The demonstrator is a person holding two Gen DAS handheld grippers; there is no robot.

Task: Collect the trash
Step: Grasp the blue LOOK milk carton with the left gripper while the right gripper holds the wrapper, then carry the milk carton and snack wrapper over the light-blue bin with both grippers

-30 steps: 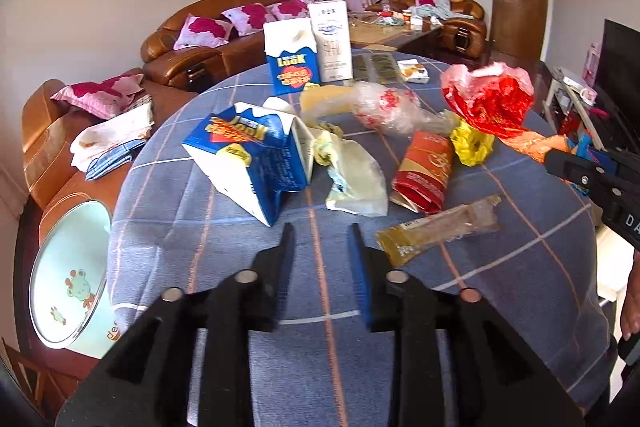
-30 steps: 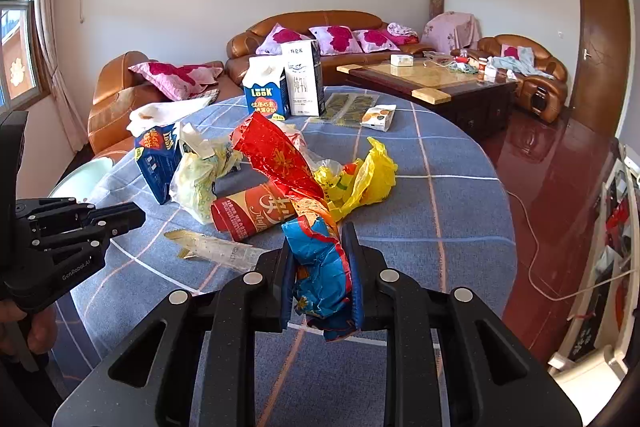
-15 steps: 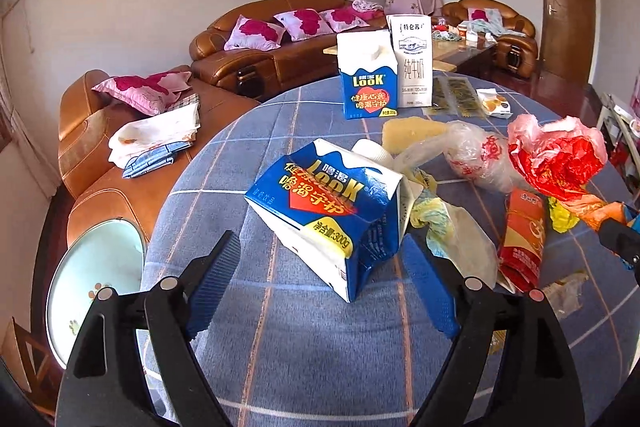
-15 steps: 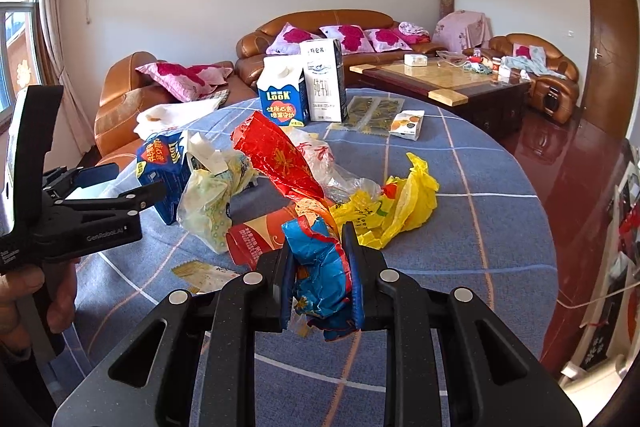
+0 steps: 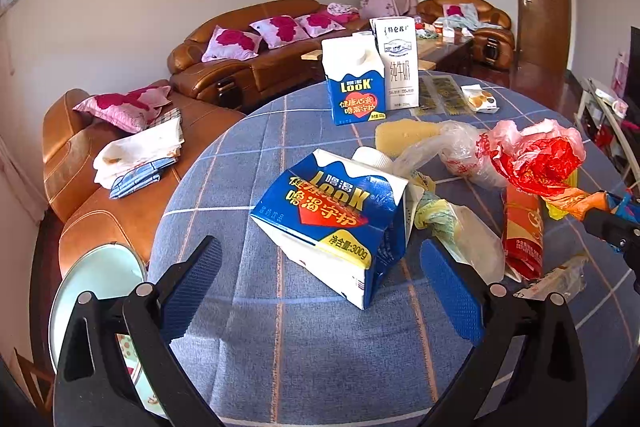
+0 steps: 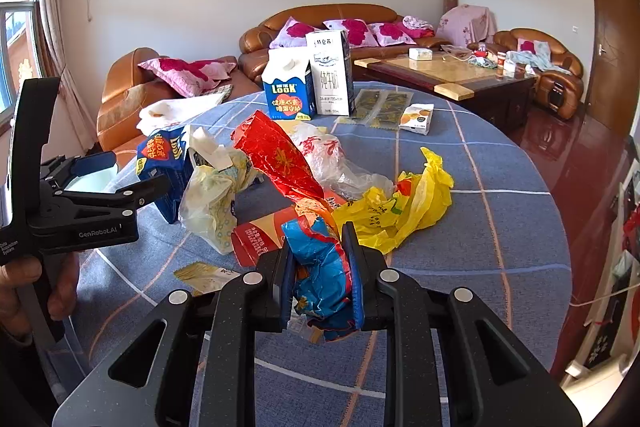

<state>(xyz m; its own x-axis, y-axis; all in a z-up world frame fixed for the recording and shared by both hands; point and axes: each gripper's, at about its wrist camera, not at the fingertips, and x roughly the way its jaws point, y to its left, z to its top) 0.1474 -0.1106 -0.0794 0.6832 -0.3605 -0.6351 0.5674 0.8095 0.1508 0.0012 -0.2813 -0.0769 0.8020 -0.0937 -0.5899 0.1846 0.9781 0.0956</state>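
A blue LOOK milk carton [image 5: 328, 215] lies on its side on the checked round table [image 5: 248, 147]. My left gripper [image 5: 317, 243] straddles the carton's near end. Its jaws are opening wide and the pads stand clear of the carton's sides. In the right wrist view the left gripper [image 6: 136, 169] is at the left edge, next to the carton [image 6: 164, 163]. My right gripper [image 6: 318, 255] is shut on a crumpled blue and red wrapper [image 6: 320, 267], held above the table. Loose trash surrounds it: a yellow bag [image 6: 404, 203], a clear bag [image 6: 328, 159] and a red packet [image 5: 522, 227].
Two upright cartons, one blue [image 5: 354, 87] and one white [image 5: 398, 63], stand at the table's far side beside a small snack box [image 5: 480, 99]. A round white bin [image 5: 96, 287] sits on the floor below the table's left edge. Brown sofas [image 5: 248, 67] line the wall.
My left gripper moved up to the lying blue carton and its jaws spread from nearly shut to wide. The right gripper kept its hold on the wrapper.
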